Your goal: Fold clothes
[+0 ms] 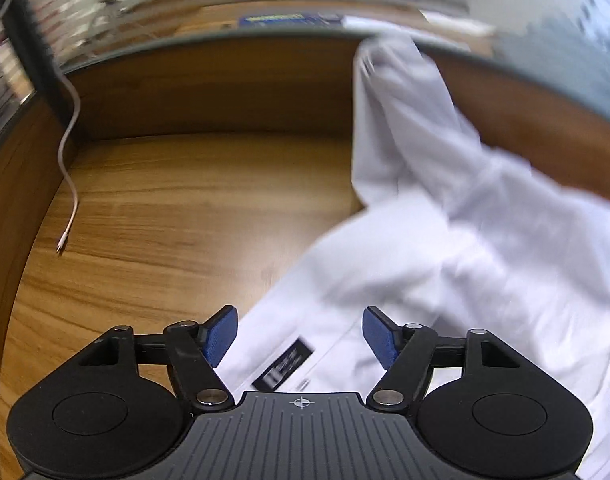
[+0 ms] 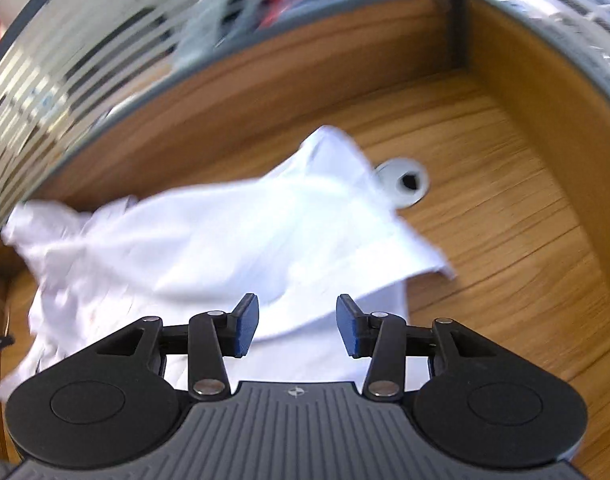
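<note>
Left gripper (image 1: 301, 334): blue-padded fingers (image 1: 221, 334) spread wide, nothing pinched; they hover over the near edge of the white garment (image 1: 445, 248), above its black label (image 1: 287, 364). Whether the pads touch the cloth cannot be told.

Right gripper (image 2: 298, 326): fingers (image 2: 247, 326) parted about halfway, holding nothing; white cloth (image 2: 225, 232) shows in the gap, below them.

Garment, place: lies crumpled on the wooden worktop (image 1: 165, 208), against the wooden back panel (image 1: 209, 88).

Garment, long axis: in the left wrist view it runs from the lower middle up to the right, with one narrow part rising along the back panel. In the right wrist view it stretches from the left edge to a pointed corner near the grey cable grommet (image 2: 405, 182).

Other things: a thin white cable (image 1: 69, 160) trails onto the worktop at left, well apart from the garment.

Hard to make out: both views are motion-blurred; the label's print is unreadable; the garment's kind and its right side are cut off by the frame.
</note>
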Motion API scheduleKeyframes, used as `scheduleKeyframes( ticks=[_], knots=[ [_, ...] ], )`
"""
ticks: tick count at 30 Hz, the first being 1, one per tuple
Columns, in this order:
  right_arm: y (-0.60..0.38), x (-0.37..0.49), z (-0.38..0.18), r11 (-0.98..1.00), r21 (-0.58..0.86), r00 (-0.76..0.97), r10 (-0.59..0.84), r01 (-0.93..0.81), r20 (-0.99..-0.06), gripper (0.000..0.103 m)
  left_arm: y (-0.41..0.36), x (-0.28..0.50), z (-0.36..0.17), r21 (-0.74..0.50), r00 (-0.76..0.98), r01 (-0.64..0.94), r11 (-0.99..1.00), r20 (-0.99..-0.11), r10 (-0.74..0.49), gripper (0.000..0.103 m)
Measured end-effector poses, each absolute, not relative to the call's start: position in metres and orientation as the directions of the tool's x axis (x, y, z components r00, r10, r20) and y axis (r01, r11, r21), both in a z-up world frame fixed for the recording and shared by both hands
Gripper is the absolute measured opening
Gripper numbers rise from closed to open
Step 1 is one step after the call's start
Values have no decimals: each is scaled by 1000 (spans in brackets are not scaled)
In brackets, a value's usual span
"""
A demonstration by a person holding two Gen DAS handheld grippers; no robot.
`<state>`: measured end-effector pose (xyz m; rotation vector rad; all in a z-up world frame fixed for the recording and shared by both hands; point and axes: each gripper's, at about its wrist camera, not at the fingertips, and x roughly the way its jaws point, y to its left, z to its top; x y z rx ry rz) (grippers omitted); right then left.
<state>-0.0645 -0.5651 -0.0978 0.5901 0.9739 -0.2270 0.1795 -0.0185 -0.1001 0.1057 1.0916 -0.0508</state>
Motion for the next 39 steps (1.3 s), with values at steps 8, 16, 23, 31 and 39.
scheduleKeyframes(
  ticks=[8, 16, 23, 31, 39],
  knots=[
    [-508, -50, -105, 877, 376, 534, 173, 299, -828, 57, -17, 188, -128, 40, 433, 326, 944, -894, -112, 85],
    [-466, -37, -107, 898, 370, 499, 214, 238, -840, 63, -29, 227, -137, 2, 405, 534, 846, -879, -253, 93],
    [-455, -30, -111, 901, 354, 472, 205, 252, -858, 63, -26, 253, -156, -90, 326, 611, 787, -877, -353, 92],
    [-452, -29, -115, 904, 323, 449, 174, 280, -876, 63, -15, 245, -157, -135, 364, 580, 803, -839, -404, 45],
    [-458, -19, -124, 903, 294, 454, 130, 313, -882, 63, -24, 206, -115, 223, 614, 467, 855, -778, -133, 12]
  ],
)
